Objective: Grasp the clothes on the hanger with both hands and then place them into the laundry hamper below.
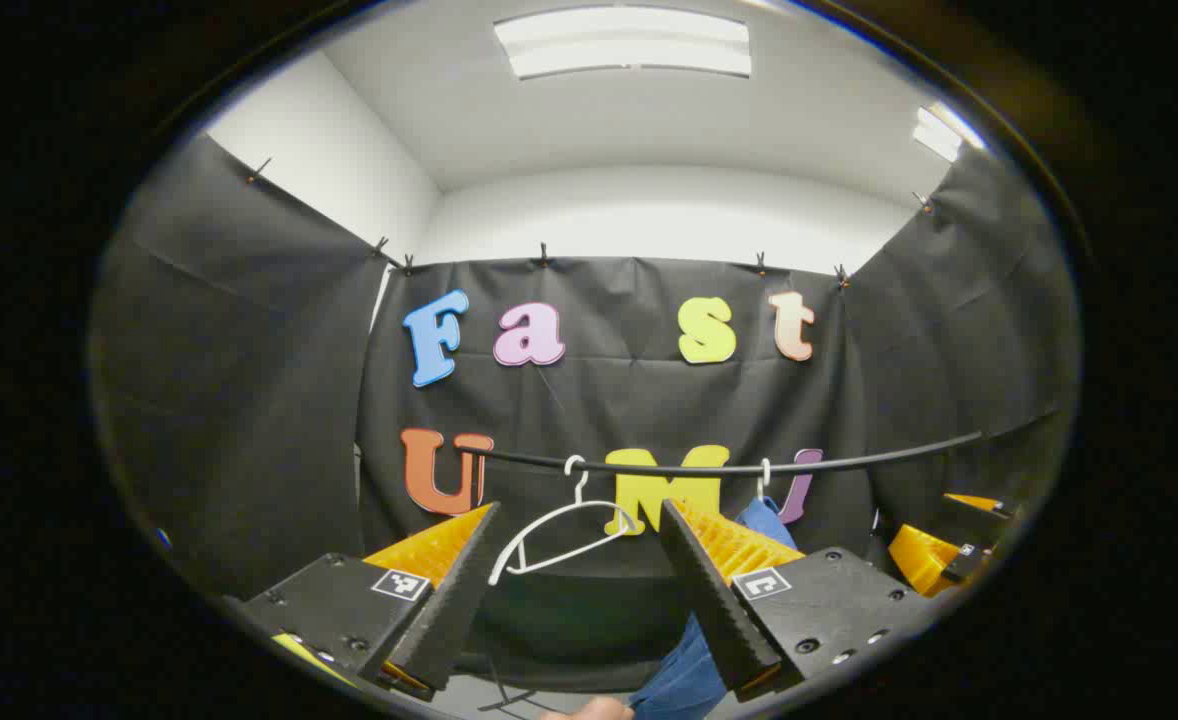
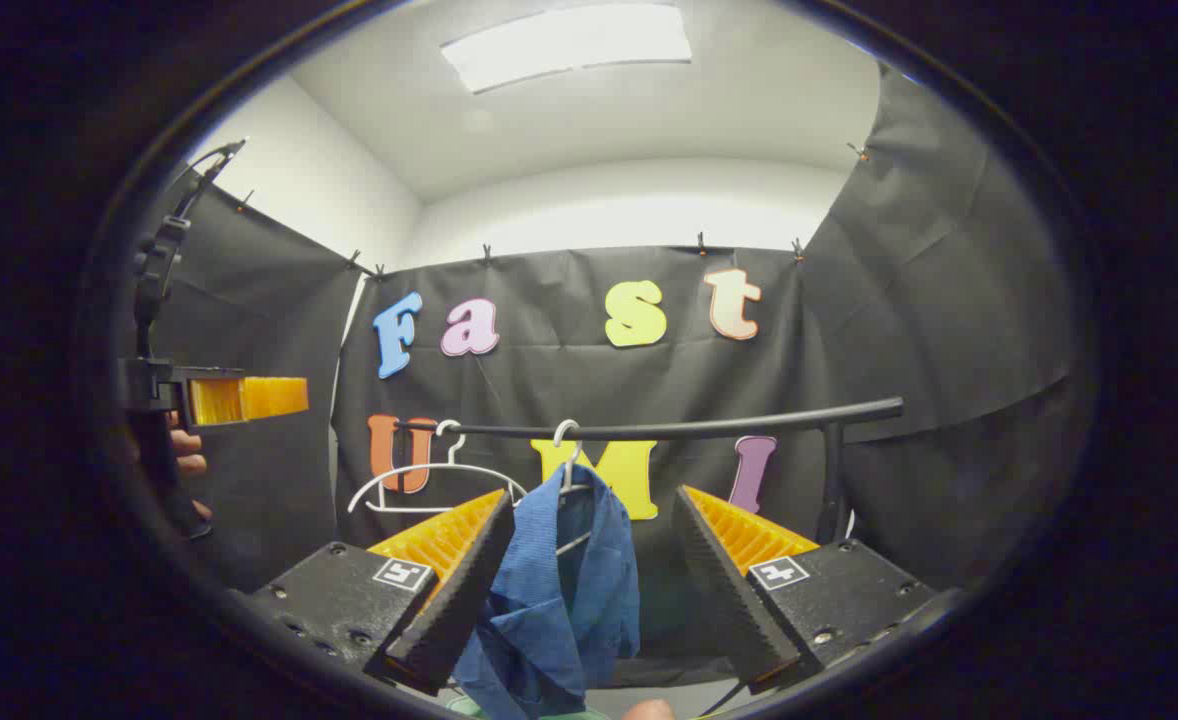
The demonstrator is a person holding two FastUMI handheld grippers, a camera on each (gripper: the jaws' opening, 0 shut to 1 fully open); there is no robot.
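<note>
A blue shirt (image 2: 564, 590) hangs on a white hanger (image 2: 571, 470) from the black rail (image 2: 669, 428). In the right gripper view it shows between the spread fingers of my right gripper (image 2: 594, 495), which is open and presses on nothing. My left gripper (image 1: 579, 510) is open too and faces an empty white hanger (image 1: 559, 535) on the rail (image 1: 749, 467). The blue shirt (image 1: 694, 660) shows beside and behind its right finger. The left gripper (image 2: 244, 398) appears at the left edge of the right gripper view, held by a hand (image 2: 187, 452).
An empty white hanger (image 2: 419, 480) hangs left of the shirt. The rail's upright post (image 2: 831, 480) stands at the right. A sliver of something pale green (image 2: 469, 708) shows below the shirt. The other gripper (image 1: 934, 555) sits at the right of the left gripper view.
</note>
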